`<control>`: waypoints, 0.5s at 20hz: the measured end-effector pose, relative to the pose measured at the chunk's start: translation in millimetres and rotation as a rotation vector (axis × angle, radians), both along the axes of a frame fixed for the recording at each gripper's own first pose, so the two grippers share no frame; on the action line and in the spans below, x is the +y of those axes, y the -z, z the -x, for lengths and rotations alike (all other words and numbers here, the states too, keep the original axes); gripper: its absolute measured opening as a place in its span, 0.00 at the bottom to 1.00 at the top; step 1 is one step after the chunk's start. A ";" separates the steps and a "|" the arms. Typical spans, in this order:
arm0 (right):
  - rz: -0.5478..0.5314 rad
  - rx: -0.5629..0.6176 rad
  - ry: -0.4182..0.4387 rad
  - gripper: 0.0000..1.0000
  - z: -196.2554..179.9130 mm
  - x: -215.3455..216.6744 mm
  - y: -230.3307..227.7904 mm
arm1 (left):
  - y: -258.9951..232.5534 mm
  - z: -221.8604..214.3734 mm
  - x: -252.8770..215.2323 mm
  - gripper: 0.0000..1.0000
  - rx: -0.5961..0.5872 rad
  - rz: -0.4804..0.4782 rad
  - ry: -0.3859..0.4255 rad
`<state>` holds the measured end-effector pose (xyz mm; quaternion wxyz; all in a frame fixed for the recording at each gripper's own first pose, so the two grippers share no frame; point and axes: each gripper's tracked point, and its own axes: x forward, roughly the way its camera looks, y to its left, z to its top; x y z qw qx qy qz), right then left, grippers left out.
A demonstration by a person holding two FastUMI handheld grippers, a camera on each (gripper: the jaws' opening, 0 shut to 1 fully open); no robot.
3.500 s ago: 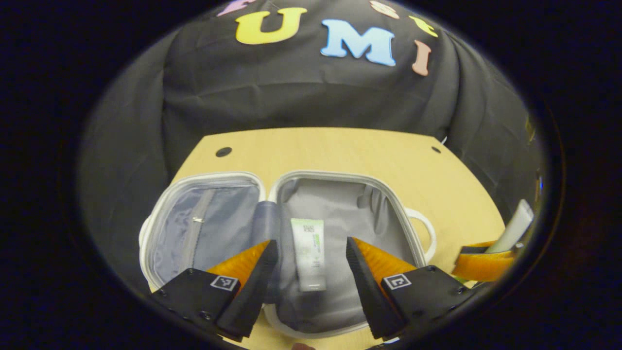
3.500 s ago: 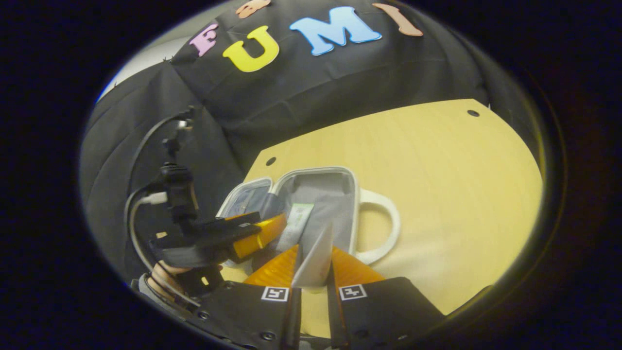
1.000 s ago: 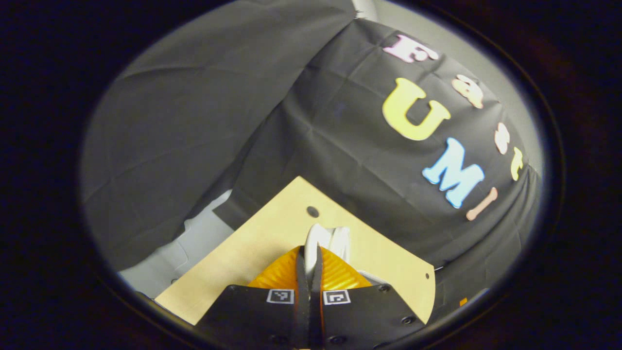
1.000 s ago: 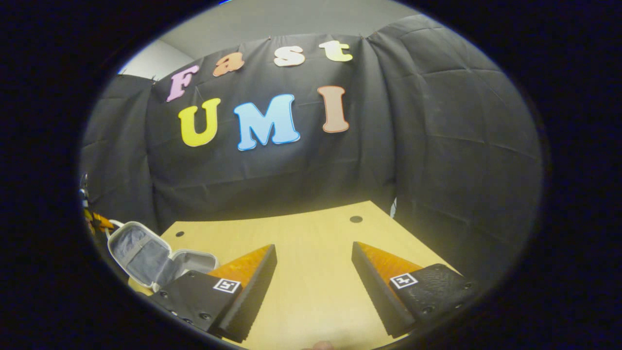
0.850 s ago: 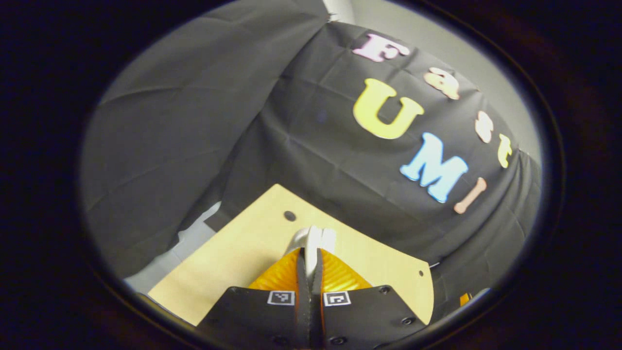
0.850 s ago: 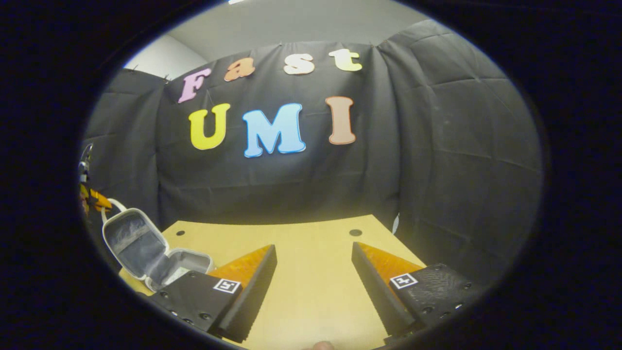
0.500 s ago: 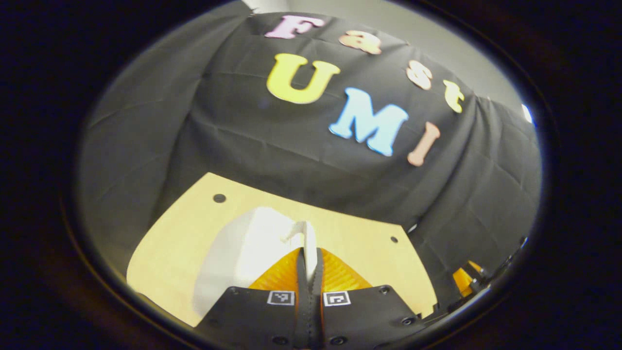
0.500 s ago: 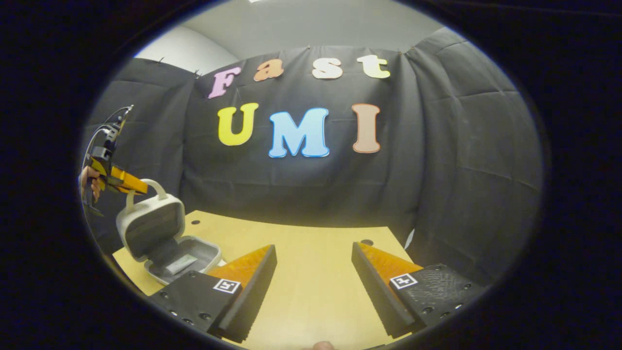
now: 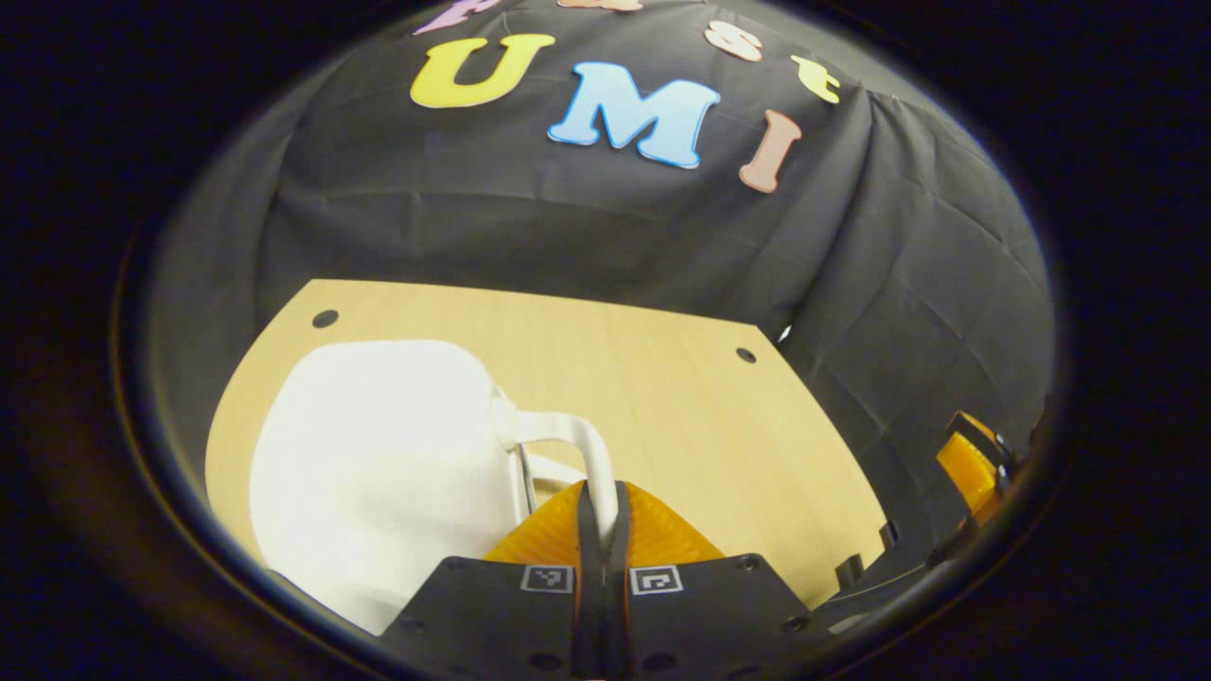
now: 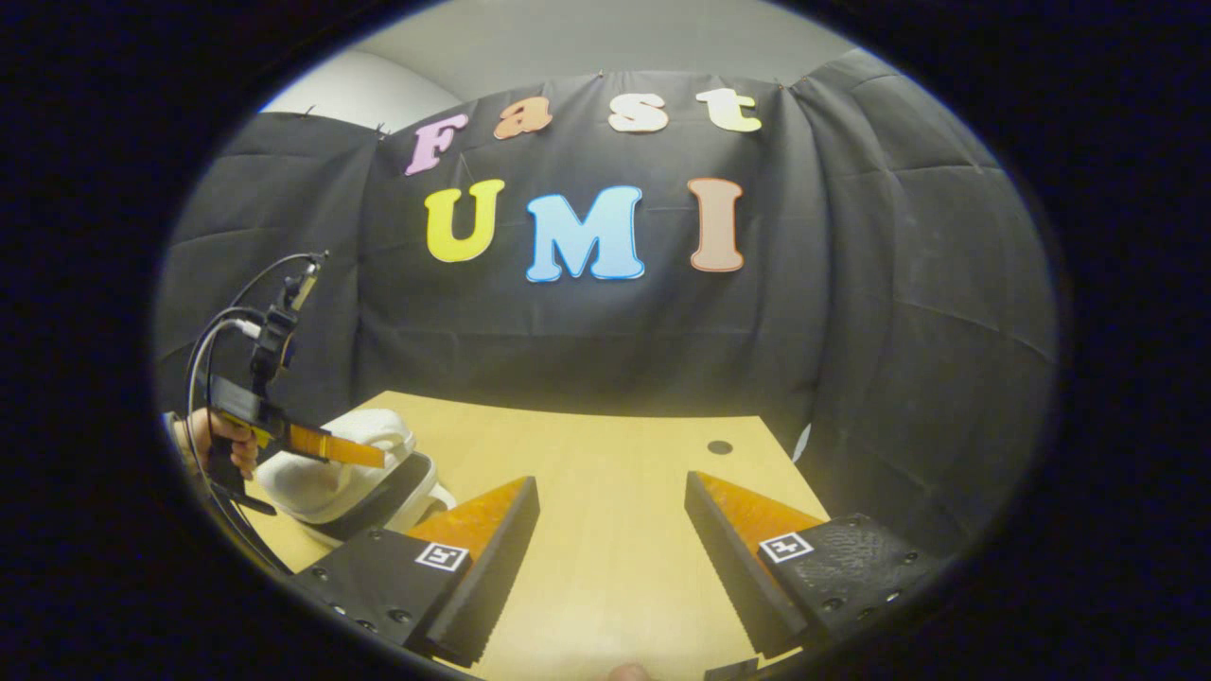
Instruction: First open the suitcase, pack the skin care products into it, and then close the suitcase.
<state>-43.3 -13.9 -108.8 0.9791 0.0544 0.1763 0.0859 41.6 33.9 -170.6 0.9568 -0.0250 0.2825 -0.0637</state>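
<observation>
The white suitcase lies on the table with its lid lowered, and I see the lid's smooth outer shell. My left gripper is shut on the lid's white handle. In the right gripper view the suitcase sits at the left, its lid almost down with a dark gap above the base. The left gripper holds the handle there, with a hand behind it. My right gripper hovers open over bare table, well to the right of the case. The skin care products are hidden inside.
The light wooden table stretches ahead and right of the suitcase, with small dark holes near its back corners. Black cloth walls close in behind and on both sides. The right gripper's orange finger shows at the far right edge of the left gripper view.
The left gripper, shut on the handle, has swung the lid from upright down over the base, so the case is almost closed. The right gripper stayed open over the table.
</observation>
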 end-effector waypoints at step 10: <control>0.016 -0.008 0.024 0.95 3.3 12.3 -9.0 | 61.7 4.9 -20.4 0.21 0.078 -0.087 0.034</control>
